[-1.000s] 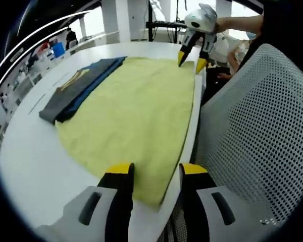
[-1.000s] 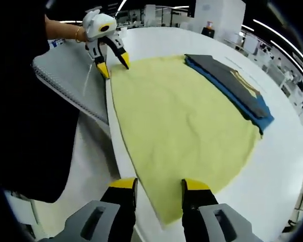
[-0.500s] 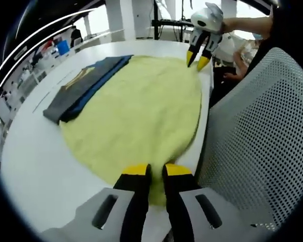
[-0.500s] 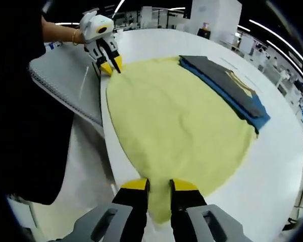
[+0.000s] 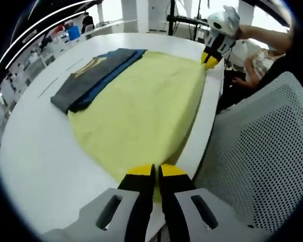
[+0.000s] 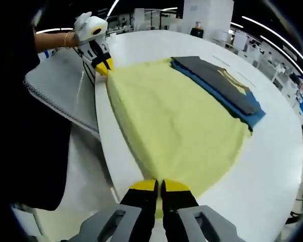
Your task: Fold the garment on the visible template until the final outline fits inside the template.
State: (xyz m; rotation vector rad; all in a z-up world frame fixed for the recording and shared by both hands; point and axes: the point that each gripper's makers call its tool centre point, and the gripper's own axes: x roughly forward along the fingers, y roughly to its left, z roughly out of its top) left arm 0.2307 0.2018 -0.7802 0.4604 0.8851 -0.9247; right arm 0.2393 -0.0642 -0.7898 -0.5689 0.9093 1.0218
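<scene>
Left gripper view: left gripper [image 5: 156, 171] clenched on the near corner of the yellow garment [image 5: 141, 101], spread ahead on the white table [image 5: 35, 151]; mesh chair [image 5: 257, 161] to its right. Right gripper view: right gripper [image 6: 159, 185] pinches the opposite corner; folded grey-blue clothes [image 6: 222, 91] lie along the cloth's far-right edge.

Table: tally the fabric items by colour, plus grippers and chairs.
Yellow garment: 1
Dark grey folded garment: 1
Blue folded garment: 1
Grippers: 2, the left gripper and the right gripper, each shut on a near corner of the yellow garment
Mesh chair: 1
Total: 6
</scene>
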